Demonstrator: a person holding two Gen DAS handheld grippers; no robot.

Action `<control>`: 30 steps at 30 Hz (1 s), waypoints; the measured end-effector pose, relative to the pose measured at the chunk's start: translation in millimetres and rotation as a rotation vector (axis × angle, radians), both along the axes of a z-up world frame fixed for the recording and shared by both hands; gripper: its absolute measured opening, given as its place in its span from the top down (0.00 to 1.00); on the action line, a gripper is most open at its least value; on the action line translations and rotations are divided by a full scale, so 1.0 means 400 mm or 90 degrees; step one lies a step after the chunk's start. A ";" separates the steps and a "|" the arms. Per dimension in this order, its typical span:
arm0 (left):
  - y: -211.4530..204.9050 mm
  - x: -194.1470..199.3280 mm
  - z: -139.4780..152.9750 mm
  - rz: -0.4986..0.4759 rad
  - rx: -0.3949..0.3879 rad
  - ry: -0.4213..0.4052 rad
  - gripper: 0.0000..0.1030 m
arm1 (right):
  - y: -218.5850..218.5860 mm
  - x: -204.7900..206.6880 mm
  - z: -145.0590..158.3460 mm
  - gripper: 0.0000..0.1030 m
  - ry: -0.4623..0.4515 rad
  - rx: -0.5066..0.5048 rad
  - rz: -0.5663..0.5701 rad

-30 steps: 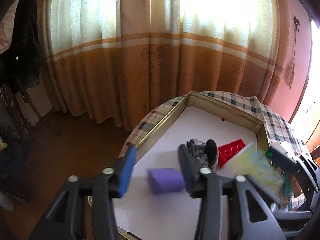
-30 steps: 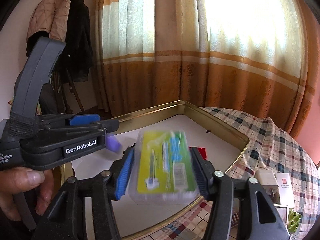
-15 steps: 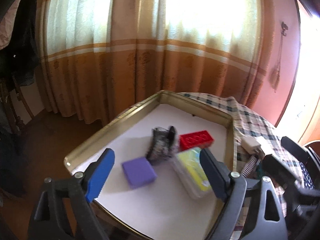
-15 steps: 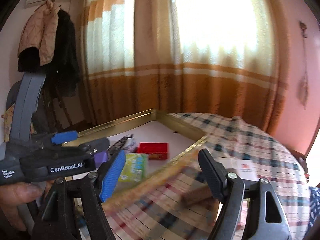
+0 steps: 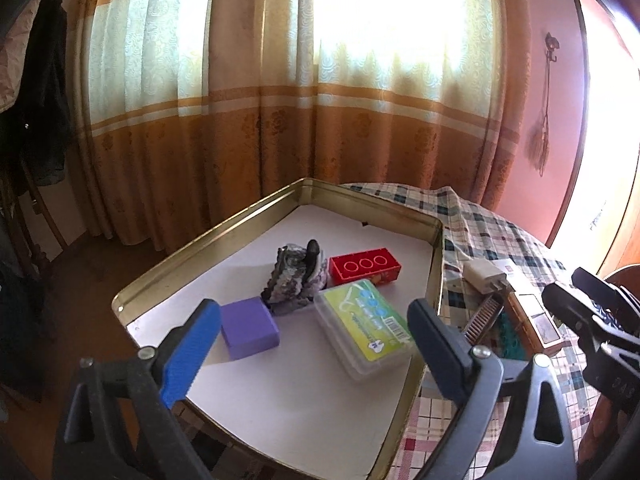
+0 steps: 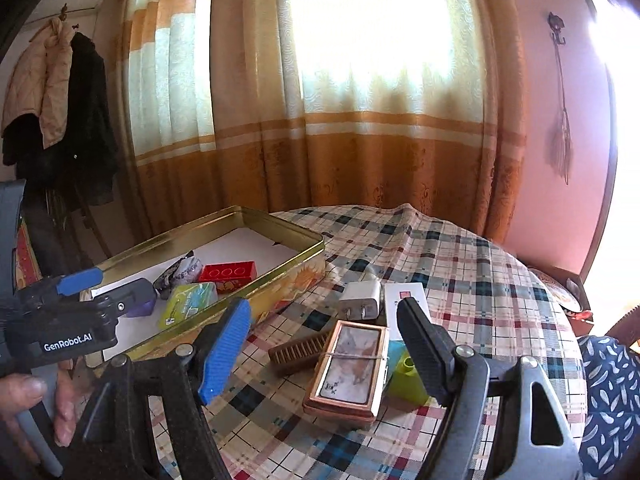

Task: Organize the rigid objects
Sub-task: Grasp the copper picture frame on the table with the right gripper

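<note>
left wrist view: my left gripper (image 5: 312, 344) tilts down over the gold tin (image 5: 208, 240), jaws opening, nothing held; green-labelled case (image 5: 362, 326) lies lower centre. right gripper (image 6: 324, 348) gapes empty above the framed box (image 6: 348, 372).

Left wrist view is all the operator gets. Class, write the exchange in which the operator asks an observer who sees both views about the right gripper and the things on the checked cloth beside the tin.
Operator: I see only the side of the right gripper. Is it holding anything?
Observer: No. The right gripper is open and there is nothing between its fingers.
Operator: The copper-rimmed box is half hidden for me. What lies past it?
Observer: A yellow-green block sits on the cloth right beside the copper-rimmed box, on the side away from the tin.
</note>
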State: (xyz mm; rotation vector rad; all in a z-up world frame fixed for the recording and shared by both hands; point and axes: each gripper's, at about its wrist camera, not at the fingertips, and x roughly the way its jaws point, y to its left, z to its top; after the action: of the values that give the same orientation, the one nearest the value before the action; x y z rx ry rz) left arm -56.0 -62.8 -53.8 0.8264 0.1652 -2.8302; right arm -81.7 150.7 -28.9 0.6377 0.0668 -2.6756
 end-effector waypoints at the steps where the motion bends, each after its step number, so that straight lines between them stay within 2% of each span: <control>1: -0.002 0.001 0.001 0.002 0.000 0.001 0.04 | 0.000 -0.001 -0.002 0.25 -0.004 0.001 0.001; 10: 0.007 -0.006 -0.006 -0.001 -0.011 -0.007 0.04 | 0.006 -0.038 -0.022 0.25 -0.052 -0.008 -0.001; 14: 0.021 -0.009 -0.008 -0.007 -0.017 -0.011 0.04 | -0.002 -0.046 -0.028 0.31 -0.063 0.002 0.003; 30: 0.043 -0.034 0.004 -0.012 -0.021 -0.005 0.03 | -0.029 -0.086 -0.062 0.35 -0.130 0.054 -0.010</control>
State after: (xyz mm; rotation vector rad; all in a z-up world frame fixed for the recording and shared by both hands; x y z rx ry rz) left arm -69.8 -45.7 -52.3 0.8359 0.1105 -2.8382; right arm -116.1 139.2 -53.7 0.9372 0.1196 -2.6182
